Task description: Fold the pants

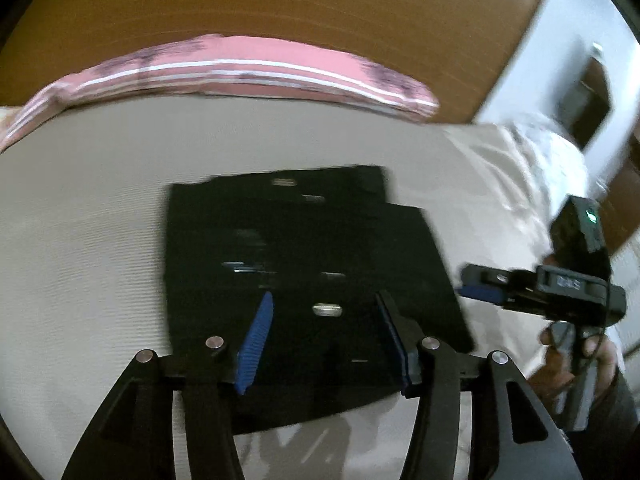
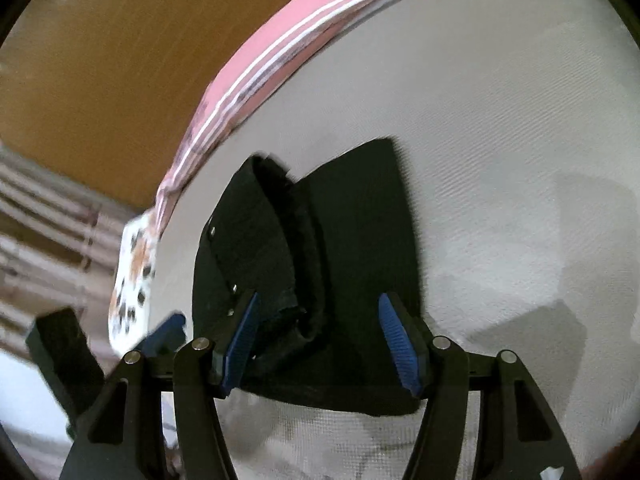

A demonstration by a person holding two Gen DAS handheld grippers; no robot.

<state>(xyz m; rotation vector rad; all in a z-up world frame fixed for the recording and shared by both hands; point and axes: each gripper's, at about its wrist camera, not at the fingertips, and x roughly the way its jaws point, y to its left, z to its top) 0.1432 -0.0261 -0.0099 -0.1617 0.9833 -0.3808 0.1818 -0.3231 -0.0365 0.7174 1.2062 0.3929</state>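
Note:
The black pants [image 1: 304,264] lie folded into a compact rectangle on the pale bed sheet [image 1: 88,208]; metal studs show on the top layer. My left gripper [image 1: 324,304] is open and empty, its blue pads above the near part of the pants. My right gripper [image 1: 478,290] shows at the right of the left wrist view, beside the pants' right edge. In the right wrist view the pants [image 2: 352,248] show the rolled waistband, and my right gripper [image 2: 320,310] is open and empty just above their near edge. The left gripper [image 2: 168,330] shows at the lower left.
A pink striped blanket [image 1: 248,68] lies along the far edge of the bed, also in the right wrist view [image 2: 256,72]. A brown wooden headboard [image 1: 280,4] stands behind it. A spotted cloth [image 2: 134,276] lies at the left. A white wall [image 1: 580,40] is at far right.

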